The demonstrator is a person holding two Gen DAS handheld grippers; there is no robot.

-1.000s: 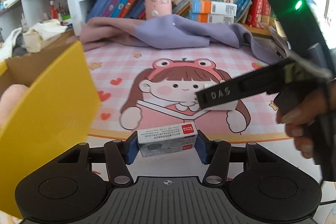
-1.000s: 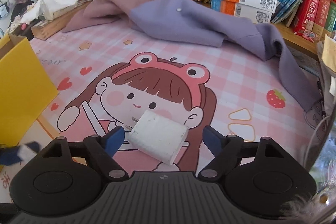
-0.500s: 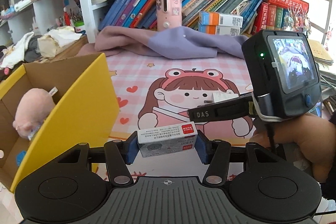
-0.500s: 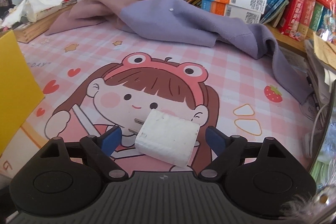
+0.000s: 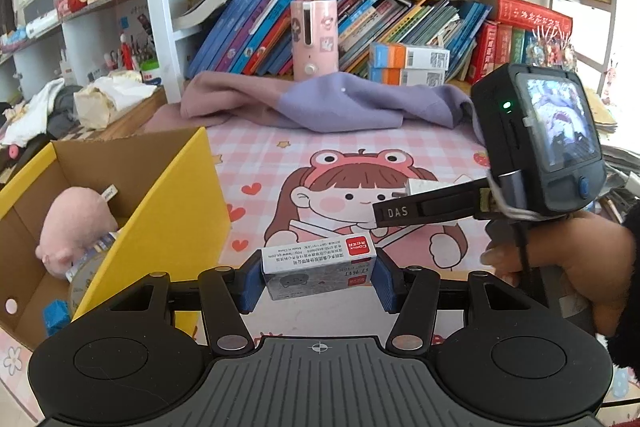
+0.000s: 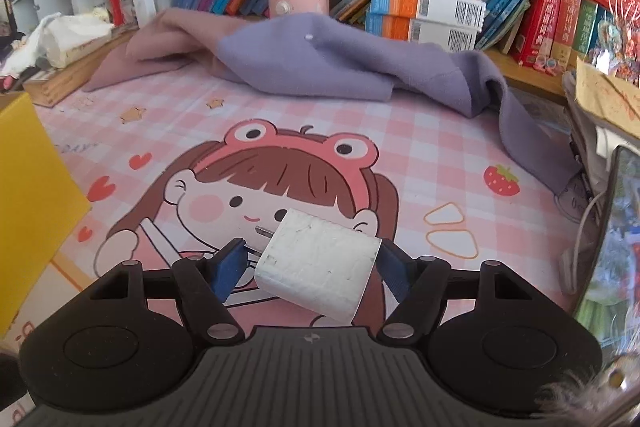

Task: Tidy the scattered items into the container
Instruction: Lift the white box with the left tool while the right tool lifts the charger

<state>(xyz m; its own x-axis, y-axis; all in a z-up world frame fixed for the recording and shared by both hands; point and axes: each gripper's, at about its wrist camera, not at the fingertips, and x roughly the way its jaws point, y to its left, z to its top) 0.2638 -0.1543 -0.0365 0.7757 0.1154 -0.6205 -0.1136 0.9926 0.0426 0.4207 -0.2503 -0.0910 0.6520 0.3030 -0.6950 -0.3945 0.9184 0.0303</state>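
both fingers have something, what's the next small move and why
Probably swing the left gripper left over the open yellow box and release the small staples box: it is clamped and nearest. The right gripper holds the white charger farther away.

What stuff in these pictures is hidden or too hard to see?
- Box bottom, left view: its yellow wall and the pink plush hide what lies below.
- Small print on the packet in the left claw: too tiny.
- Charger prongs, right view: mostly behind its body.
- Box, right view: cut off by the left edge.
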